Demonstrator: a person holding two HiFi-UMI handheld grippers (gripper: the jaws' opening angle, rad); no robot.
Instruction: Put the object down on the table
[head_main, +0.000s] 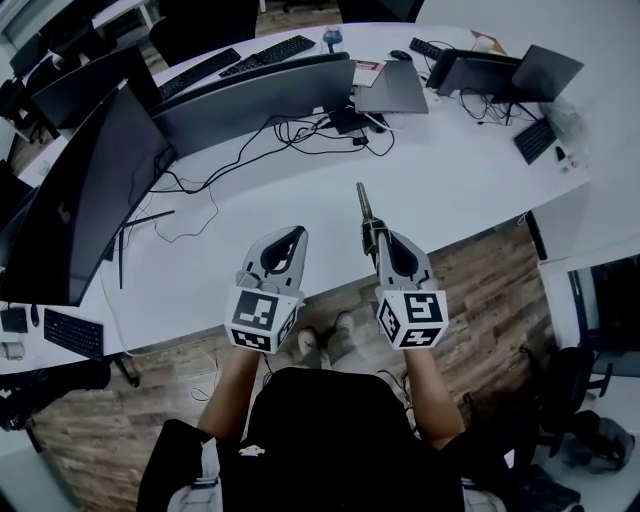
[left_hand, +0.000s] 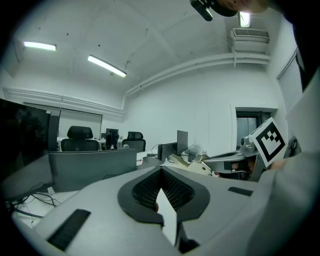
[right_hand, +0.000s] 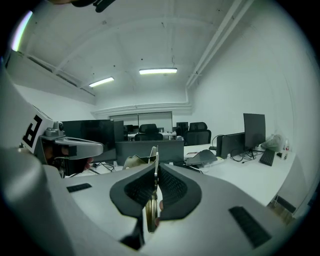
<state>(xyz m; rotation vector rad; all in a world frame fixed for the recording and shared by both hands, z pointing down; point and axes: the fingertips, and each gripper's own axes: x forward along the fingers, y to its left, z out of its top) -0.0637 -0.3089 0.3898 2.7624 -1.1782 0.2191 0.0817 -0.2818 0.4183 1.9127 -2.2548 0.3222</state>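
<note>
One thin, flat metal piece (head_main: 364, 203) stands edge-on between the fingers of the right gripper (head_main: 374, 230), which are pressed shut on its lower part. Its free end sticks forward past the fingertips. In the right gripper view the clamped part looks brassy, and the strip above it is paler. The piece is held in the air. From the head view it lies over the near edge of the white tabletop (head_main: 450, 170), not resting on it.

Just beside it, the left gripper (head_main: 297, 234) is held at about the same height. Its fingers are closed tip to tip with nothing between them.

Farther back on the tabletop, a tangle of black cables (head_main: 300, 135) runs to the grey back of a monitor (head_main: 250, 100). A large dark monitor (head_main: 80, 190) stands at the left, and a closed laptop (head_main: 390, 88) lies further behind. Two black keyboards (head_main: 240, 58) lie beyond the monitors. Below the grippers are wood-pattern floor (head_main: 480, 290) and the person's shoes (head_main: 325, 342).
</note>
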